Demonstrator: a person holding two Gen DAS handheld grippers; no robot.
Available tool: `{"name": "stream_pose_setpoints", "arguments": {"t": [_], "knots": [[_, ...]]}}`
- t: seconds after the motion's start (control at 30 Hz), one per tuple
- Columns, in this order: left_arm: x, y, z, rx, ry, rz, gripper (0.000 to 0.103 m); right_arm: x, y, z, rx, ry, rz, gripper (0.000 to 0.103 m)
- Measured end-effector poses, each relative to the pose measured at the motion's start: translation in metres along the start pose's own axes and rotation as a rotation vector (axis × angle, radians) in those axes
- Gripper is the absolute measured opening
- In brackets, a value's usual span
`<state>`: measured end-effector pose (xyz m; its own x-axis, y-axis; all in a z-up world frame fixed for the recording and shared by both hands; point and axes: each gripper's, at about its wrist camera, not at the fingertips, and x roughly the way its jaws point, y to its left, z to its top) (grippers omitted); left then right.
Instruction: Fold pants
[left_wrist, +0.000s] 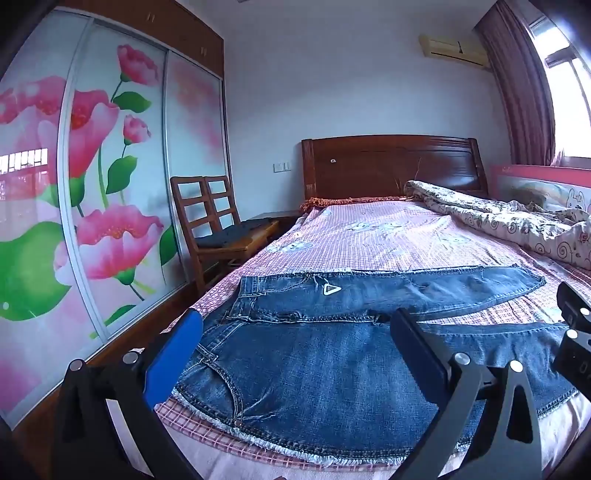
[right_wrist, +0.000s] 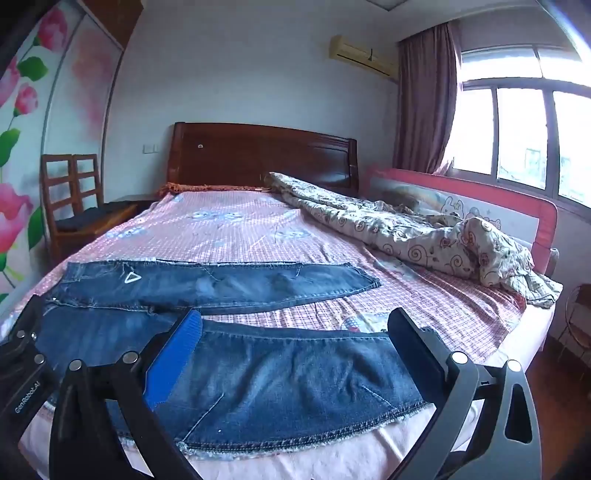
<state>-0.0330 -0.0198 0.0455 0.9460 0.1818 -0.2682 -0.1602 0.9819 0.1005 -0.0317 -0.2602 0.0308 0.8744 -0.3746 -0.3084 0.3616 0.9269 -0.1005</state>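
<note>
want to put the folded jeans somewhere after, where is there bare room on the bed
The widest free patch is the pink sheet between the jeans and the headboard, bordered on the window side by the quilt. A narrower strip lies past the leg ends, below the quilt. The near edge is crowded: jeans spread flat, with both open grippers over them.

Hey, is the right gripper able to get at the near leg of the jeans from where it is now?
Probably yes. The right gripper is open, with the near leg of the jeans lying flat on the bed right below and between its fingers. Nothing lies on that leg or blocks it; the crumpled quilt sits farther back.
</note>
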Motion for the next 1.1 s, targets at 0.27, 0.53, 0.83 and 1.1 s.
{"name": "stream_pose_setpoints", "arguments": {"t": [0.27,0.53,0.83,1.1], "knots": [[0.005,0.002,0.002,-0.03,0.041,-0.033,0.101,0.004,-0.006,-0.004,0.005,0.039,-0.001,0.1],[0.009,0.0,0.002,-0.034,0.052,-0.041,0.101,0.006,-0.002,-0.004,0.014,0.05,0.015,0.1],[0.011,-0.001,0.003,-0.041,0.057,-0.04,0.101,0.005,-0.007,-0.003,0.028,0.047,0.022,0.1],[0.012,0.0,0.004,-0.046,0.057,-0.042,0.101,0.004,-0.008,-0.002,0.047,0.039,0.033,0.1]]}}
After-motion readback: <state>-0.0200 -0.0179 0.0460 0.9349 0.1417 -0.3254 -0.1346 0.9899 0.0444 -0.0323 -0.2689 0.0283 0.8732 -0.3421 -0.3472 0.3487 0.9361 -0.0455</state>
